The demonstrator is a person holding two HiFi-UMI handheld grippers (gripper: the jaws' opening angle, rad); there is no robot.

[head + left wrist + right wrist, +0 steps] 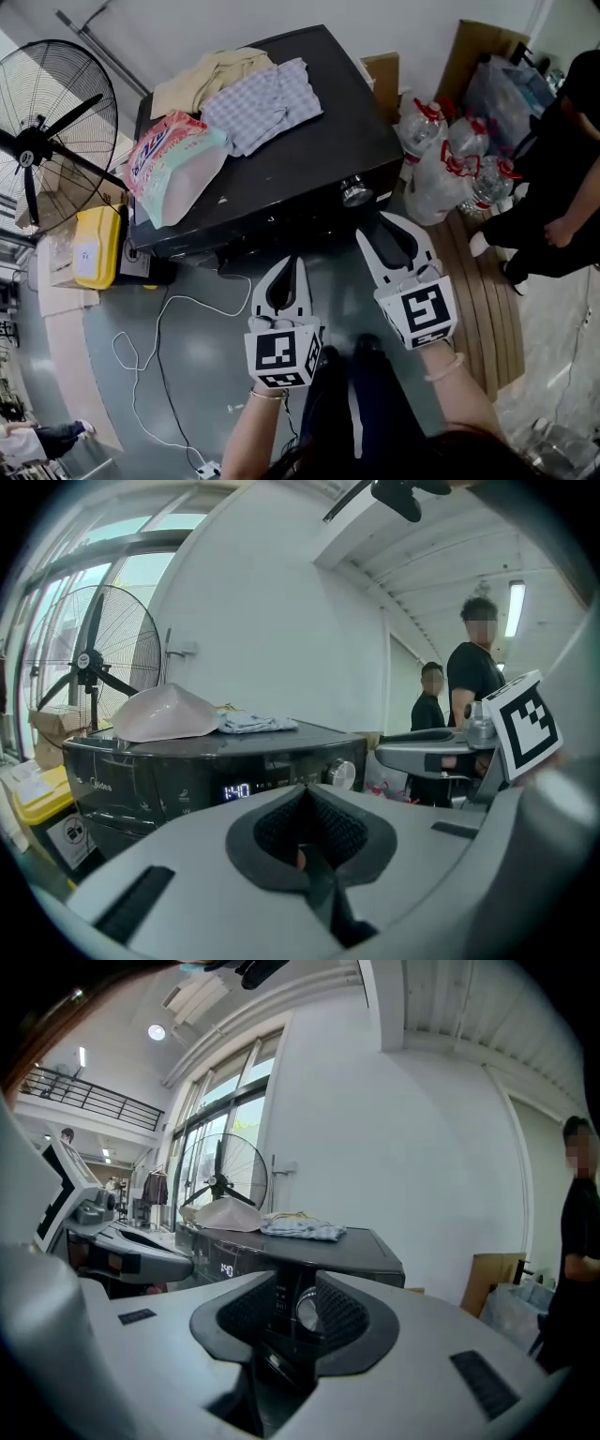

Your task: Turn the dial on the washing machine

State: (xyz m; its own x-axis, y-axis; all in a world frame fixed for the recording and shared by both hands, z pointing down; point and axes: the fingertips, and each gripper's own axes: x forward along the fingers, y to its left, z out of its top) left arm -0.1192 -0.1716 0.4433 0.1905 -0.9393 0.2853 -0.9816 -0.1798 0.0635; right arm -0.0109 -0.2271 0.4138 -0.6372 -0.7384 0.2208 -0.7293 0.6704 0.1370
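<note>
The right tool [377, 230] hangs in front of the washing machine [281, 178] with its jaws spread and nothing between them. In the right gripper view the dial [307, 1312] shows framed in the gap, but it is still apart from the tool. The dial sits at the right end of the front panel, just under the front right corner of the top. The left tool [291, 267] is clenched on nothing, before the middle of the front.

The approach probably goes best straight on, with the dial's axis centred between the jaws. The jaws then close on the knob's side wall, not its face. The turn should be a roll of the wrist about that axis, without sideways push. The left tool is best kept clear.

The dial is a short round knob with a shiny metallic face, likely slick at the rim. The dark ribbed pads [347, 1321] should help there. The machine is a glossy black box with a hard flat top and a lit display [237, 790]. A soft plastic bag [173, 164] slumps near the top's front left corner. A crumpled checked cloth [262, 103] lies toward the back edge.
</note>
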